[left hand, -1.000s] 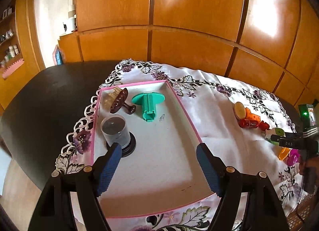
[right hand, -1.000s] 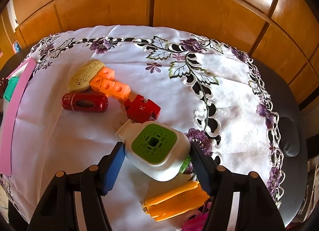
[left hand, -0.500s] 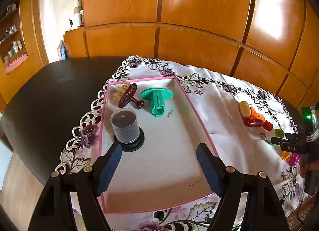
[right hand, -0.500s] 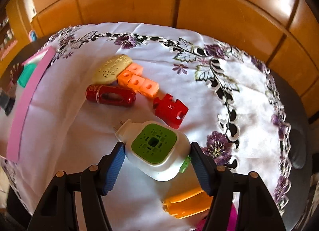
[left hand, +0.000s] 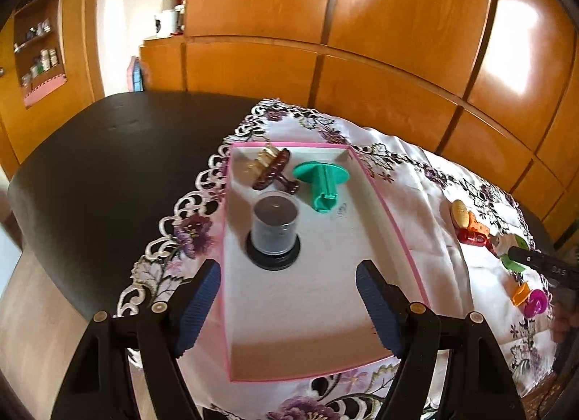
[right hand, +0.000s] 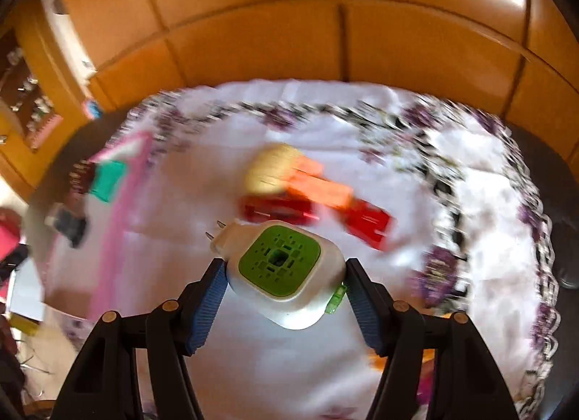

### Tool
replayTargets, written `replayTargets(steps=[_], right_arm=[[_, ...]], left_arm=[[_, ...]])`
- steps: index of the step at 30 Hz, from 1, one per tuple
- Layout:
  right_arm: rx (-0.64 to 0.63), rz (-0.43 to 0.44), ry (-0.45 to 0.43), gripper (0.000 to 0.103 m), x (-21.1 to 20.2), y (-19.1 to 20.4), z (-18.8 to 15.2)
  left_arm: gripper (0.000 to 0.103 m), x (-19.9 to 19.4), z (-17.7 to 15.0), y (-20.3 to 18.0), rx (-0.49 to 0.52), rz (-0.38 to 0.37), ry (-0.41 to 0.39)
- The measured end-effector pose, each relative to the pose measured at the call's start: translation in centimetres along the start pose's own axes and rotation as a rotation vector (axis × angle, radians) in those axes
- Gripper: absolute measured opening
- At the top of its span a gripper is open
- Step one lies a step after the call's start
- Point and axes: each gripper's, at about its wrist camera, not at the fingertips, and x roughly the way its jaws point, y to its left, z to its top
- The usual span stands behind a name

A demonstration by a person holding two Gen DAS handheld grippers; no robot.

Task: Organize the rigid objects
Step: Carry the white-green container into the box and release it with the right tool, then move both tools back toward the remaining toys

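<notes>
Through the left wrist camera I see my left gripper (left hand: 287,298) with its blue-padded jaws standing apart and nothing between them, poised over the near end of the shallow pink-rimmed white tray (left hand: 392,224). Inside that tray, a clear plastic cylinder on a black round base (left hand: 274,230) stands just ahead of the jaws; beyond it lie a teal plastic disc with a stem (left hand: 320,183) and a dark brown hair clip (left hand: 273,172), near the tray's far end. Right of the tray, on the floral embroidered tablecloth (left hand: 427,202), sits a cluster of small red, orange and tan pieces (left hand: 468,221).

Through the right wrist camera, my right gripper (right hand: 286,297) is clamped on a white plug-in device with a green perforated top (right hand: 284,269), metal prongs pointing up-left. It is right of the tray's blurred pink edge (right hand: 115,210); I cannot tell whether it touches the cloth.
</notes>
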Motion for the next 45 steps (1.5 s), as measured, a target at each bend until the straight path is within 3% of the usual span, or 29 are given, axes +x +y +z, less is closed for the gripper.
replayTargets(steps=[6,11,16,20,26,35,45], right_arm=[[-0.164,0.136,-0.031,0.067,1.1,9.8,1.4],[-0.257,0.201,0.011,0.067,4.6,16.9,2.1],[-0.361,0.142,0.08,0.067,8.5,20.9,0.9],[-0.376,0.085,0.098,0.067,11.0,21.6,1.0],[-0.345,0.084,0.084,0.067,11.5,21.2,1.5],[-0.299,0.131,0.024,0.068,7.2,19.2,0.6],[-0.213,0.026,-0.02,0.068,3.6,12.7,-0.8]], left_arm=[[0.078,-1.2,-0.1,2.2,-0.029,0.039,-0.022],[0.078,-1.1,-0.2,4.0,-0.074,0.056,-0.019],[0.078,-0.6,-0.4,4.6,-0.075,0.059,-0.006],[0.078,-0.1,-0.5,5.1,-0.09,0.056,0.005],[0.078,0.3,-0.7,4.4,-0.065,0.054,0.014],[0.078,-0.2,-0.6,2.2,-0.005,0.036,0.0],[0.078,-0.7,-0.6,-1.7,0.094,-0.009,-0.012]])
